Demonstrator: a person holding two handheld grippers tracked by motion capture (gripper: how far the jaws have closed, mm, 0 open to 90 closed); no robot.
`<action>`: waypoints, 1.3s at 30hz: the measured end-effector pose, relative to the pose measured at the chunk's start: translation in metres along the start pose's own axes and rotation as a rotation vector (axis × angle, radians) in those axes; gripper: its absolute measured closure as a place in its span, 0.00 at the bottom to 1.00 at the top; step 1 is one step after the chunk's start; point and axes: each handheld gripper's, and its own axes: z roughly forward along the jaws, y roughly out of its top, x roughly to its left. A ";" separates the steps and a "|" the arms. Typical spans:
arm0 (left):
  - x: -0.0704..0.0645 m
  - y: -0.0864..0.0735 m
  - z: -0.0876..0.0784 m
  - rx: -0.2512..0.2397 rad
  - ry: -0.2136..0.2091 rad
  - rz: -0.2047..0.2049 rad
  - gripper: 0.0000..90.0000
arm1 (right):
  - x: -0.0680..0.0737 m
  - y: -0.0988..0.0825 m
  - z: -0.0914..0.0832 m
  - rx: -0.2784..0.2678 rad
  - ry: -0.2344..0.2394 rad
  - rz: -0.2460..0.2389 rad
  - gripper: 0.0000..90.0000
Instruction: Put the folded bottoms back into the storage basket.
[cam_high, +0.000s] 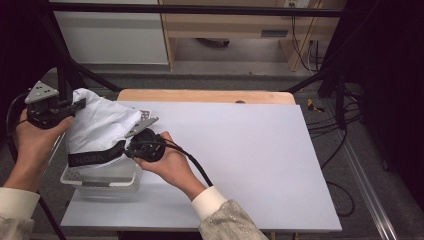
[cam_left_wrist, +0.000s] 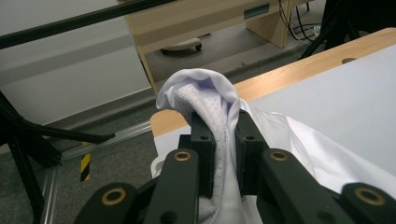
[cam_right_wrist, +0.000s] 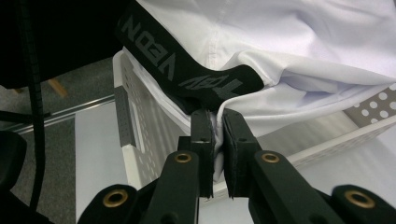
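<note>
Both tongs, left (cam_high: 79, 104) and right (cam_high: 126, 148), pinched white shorts (cam_high: 102, 125) stretched between them above basket (cam_high: 100, 186), black waistband (cam_right_wrist: 187, 70) at right tongs, left higher.

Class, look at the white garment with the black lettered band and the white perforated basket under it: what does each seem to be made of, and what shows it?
White garment: probably thin, smooth knit fabric, matte; it drapes and bunches in soft folds, with a dotted mesh patch in the left gripper view. Black lettered band: likely woven elastic, with grey letters. White perforated basket: apparently rigid moulded plastic, with even holes and straight walls.
</note>
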 end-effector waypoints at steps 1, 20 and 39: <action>0.000 0.000 -0.001 -0.002 0.001 0.001 0.90 | 0.000 0.000 0.000 0.000 0.000 -0.001 0.94; 0.004 -0.006 0.001 0.014 0.001 -0.003 0.90 | 0.007 -0.005 0.018 0.013 0.004 -0.018 0.93; 0.003 -0.019 0.010 0.049 -0.001 0.000 0.90 | 0.012 -0.013 0.031 0.029 0.008 -0.021 0.93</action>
